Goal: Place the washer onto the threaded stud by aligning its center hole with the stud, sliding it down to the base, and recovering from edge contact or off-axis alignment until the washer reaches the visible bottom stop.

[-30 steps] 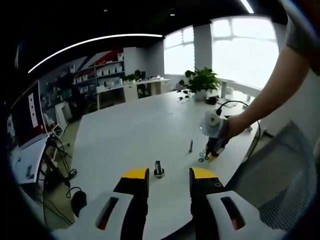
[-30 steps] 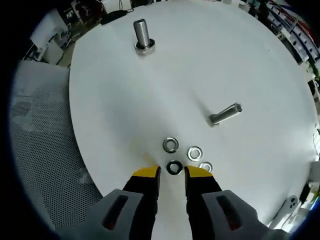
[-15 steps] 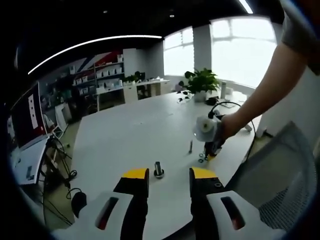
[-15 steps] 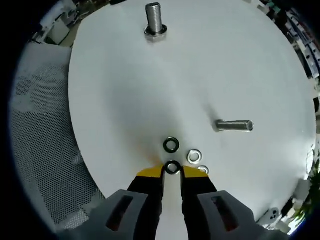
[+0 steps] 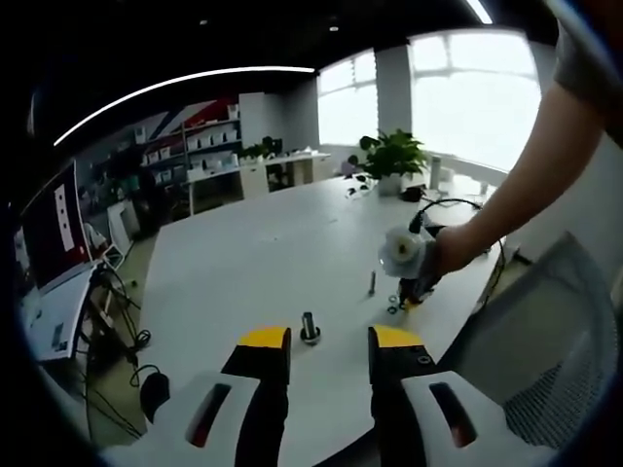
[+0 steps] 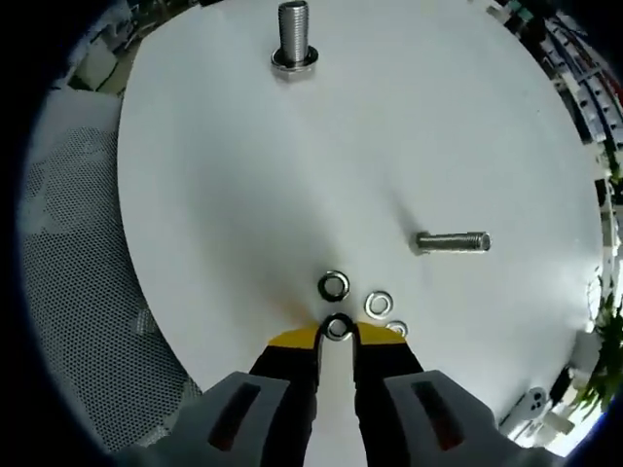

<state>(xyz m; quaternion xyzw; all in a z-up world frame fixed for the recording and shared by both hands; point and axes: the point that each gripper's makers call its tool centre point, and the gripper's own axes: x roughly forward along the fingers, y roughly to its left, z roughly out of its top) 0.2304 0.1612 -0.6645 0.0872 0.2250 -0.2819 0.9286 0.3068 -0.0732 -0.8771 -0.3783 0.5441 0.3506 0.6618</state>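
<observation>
An upright threaded stud (image 6: 294, 39) stands on the white table (image 6: 224, 195), far ahead of my right gripper (image 6: 337, 336). That gripper's yellow-tipped jaws are shut on a dark washer (image 6: 338, 328) lying at the table surface. Three more washers (image 6: 334, 286) lie just beyond and to the right of the tips. A loose bolt (image 6: 453, 241) lies on its side to the right. In the left gripper view the stud (image 5: 310, 329) stands just beyond my open left gripper (image 5: 329, 341), which holds nothing. A person's hand holds the right gripper (image 5: 413, 297) over the washers (image 5: 393, 307).
A grey mesh chair (image 6: 68, 292) sits past the table's near edge, also visible as the chair (image 5: 555, 341). A phone (image 6: 531, 409) lies at the table's right. A potted plant (image 5: 394, 156) and a black cable (image 5: 458, 201) sit at the far end.
My right gripper's jaws have closed in around the dark washer and the view has swung slightly. The left gripper has stayed still.
</observation>
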